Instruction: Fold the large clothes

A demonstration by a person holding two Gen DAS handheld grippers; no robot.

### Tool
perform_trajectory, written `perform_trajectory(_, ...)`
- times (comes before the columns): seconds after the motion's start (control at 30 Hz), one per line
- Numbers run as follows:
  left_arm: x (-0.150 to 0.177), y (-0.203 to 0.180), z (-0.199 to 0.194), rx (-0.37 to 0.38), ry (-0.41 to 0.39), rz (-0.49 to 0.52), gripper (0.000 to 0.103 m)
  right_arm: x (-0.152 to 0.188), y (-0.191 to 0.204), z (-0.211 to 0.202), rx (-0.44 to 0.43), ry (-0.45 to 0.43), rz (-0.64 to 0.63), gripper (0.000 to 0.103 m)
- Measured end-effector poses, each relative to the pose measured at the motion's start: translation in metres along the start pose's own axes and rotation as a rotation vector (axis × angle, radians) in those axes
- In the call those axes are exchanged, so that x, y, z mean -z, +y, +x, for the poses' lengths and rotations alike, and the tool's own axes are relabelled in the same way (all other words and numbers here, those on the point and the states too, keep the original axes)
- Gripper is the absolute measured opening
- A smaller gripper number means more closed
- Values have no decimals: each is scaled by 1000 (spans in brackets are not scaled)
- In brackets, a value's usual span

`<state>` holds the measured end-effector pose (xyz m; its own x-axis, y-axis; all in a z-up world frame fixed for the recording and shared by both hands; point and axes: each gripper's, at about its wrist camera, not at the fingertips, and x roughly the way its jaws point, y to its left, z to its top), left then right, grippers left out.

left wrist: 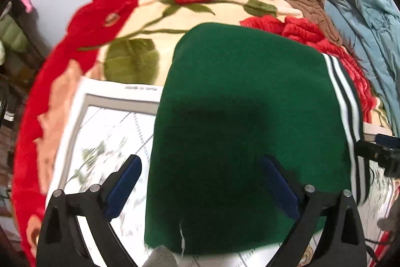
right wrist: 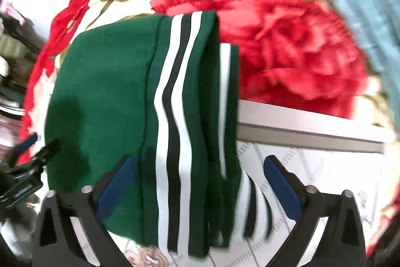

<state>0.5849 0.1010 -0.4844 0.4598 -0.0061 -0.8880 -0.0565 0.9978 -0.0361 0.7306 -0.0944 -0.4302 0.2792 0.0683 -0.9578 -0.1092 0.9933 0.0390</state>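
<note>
The green garment (right wrist: 105,101), with white and black side stripes (right wrist: 175,116), is seen folded on a white printed board (left wrist: 110,142) laid over a floral blanket (left wrist: 140,16). Both the left gripper (left wrist: 200,189) and the right gripper (right wrist: 200,189) are spread wide above it, pinching nothing. The stacked striped edges could be dragged apart by a careless regrasp. Small print on the board's rim cannot be read.

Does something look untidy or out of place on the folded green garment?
Mostly neat. On the green garment, a striped part sticks out past the folded edge near the right gripper, and a loose white thread hangs at the near edge.
</note>
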Motion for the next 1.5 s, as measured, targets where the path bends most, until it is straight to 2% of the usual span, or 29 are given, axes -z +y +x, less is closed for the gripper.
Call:
perform_trajectory(0.07,7,-5,-18,-28,-14,-10,99,24,6,-21,64,-19,-19,103)
perform_trajectory(0.2,19,-13,-65,-63,-31,-28,99,90,-31,-63,152,-64,-21,103)
perform_trajectory(0.27,22,-20,-94,-67,-48,-21,99,109,-31,-89,199,-84,-21,103)
perform_trajectory(0.43,27,-30,-170,-53,-87,8,100,155,-24,-180,257,-140,6,103)
perform_trajectory(0.63,49,-37,-284,-31,-143,4,100,207,-16,-305,300,-233,26,103)
perform_trajectory(0.83,76,-38,-392,-9,-199,-9,100,266,-19,-438,316,-314,37,103)
perform_trajectory(1.03,103,-40,-482,-5,-240,-32,100,317,-18,-543,297,-380,21,103)
perform_trajectory(1.23,120,-44,-539,-23,-289,-45,99,358,-13,-626,273,-461,-17,103)
perform_trajectory(1.5,138,-43,-582,-53,-312,-86,100,390,-10,-690,260,-518,-24,103)
